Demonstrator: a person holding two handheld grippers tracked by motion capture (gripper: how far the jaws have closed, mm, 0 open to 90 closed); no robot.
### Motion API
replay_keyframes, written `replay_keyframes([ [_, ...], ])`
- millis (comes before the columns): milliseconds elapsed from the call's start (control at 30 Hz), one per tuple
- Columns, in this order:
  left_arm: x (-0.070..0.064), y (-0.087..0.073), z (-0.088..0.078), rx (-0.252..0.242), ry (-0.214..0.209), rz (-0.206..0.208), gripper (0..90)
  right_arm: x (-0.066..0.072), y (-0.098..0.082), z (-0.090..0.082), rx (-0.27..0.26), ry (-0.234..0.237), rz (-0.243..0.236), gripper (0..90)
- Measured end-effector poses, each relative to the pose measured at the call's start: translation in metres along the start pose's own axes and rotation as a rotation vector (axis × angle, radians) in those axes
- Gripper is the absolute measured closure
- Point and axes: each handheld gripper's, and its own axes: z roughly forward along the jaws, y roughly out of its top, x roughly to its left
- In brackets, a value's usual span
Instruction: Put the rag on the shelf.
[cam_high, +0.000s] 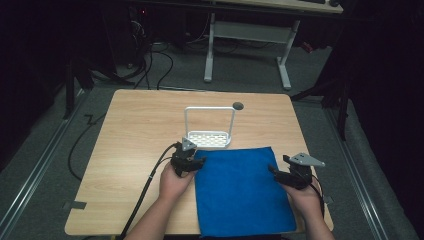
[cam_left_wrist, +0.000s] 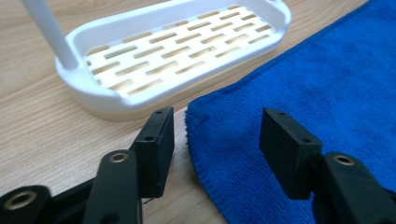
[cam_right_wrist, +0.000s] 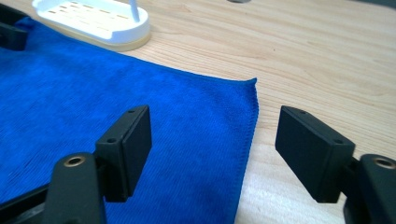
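A blue cloth (cam_high: 241, 192) lies flat on the wooden table (cam_high: 135, 125), reaching to the near edge. My left gripper (cam_high: 192, 162) is open at the cloth's far left corner (cam_left_wrist: 196, 109), one jaw over bare wood and the other over the cloth. My right gripper (cam_high: 280, 172) is open at the cloth's right edge (cam_right_wrist: 252, 126), near its far right corner, with that edge between the jaws. A white slotted rack (cam_high: 209, 138) with a tall hoop handle (cam_high: 210, 109) stands just beyond the cloth; its tray (cam_left_wrist: 177, 46) is close ahead of the left gripper, and the rack (cam_right_wrist: 93, 21) lies farther off ahead of the right gripper.
A round grey grommet hole (cam_high: 238, 105) sits in the table behind the rack. A black cable (cam_high: 145, 190) trails from the left gripper toward the near edge. Beyond the table stands a white desk frame (cam_high: 247, 35) on grey carpet with loose cables.
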Motion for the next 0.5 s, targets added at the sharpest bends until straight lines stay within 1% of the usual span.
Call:
replay_keyframes([
  [67,0.0,0.0,0.001,0.003,0.011,-0.003,49.0,0.0,0.002,0.005,0.006,-0.015,-0.008,31.7],
  [100,0.0,0.0,0.001,0.009,0.01,-0.004,50.0,-0.001,0.006,0.009,0.017,-0.025,-0.015,33.5],
  [167,0.0,0.0,0.001,0.009,0.01,-0.01,50.2,-0.002,0.008,0.011,0.019,-0.027,-0.014,34.5],
  [200,0.0,0.0,0.001,0.01,0.014,-0.016,51.8,-0.005,0.013,0.015,0.022,-0.025,0.002,36.7],
  [267,0.0,0.0,0.002,0.01,0.019,-0.015,52.4,-0.007,0.015,0.017,0.024,-0.03,0.003,37.4],
  [300,0.001,0.0,0.002,0.012,0.021,-0.026,53.4,-0.01,0.019,0.024,0.04,-0.038,0.008,39.0],
  [333,0.001,0.0,0.002,0.012,0.021,-0.026,53.8,-0.01,0.019,0.024,0.04,-0.038,0.008,39.0],
  [367,0.002,0.0,0.002,0.008,0.018,-0.042,54.5,-0.012,0.022,0.029,0.046,-0.047,0.002,41.4],
  [467,0.002,0.0,0.002,0.005,0.018,-0.049,55.7,-0.014,0.024,0.034,0.06,-0.05,0.003,42.6],
  [500,0.003,0.0,0.002,0.004,0.017,-0.058,56.5,-0.015,0.025,0.039,0.07,-0.053,0.007,43.8],
])
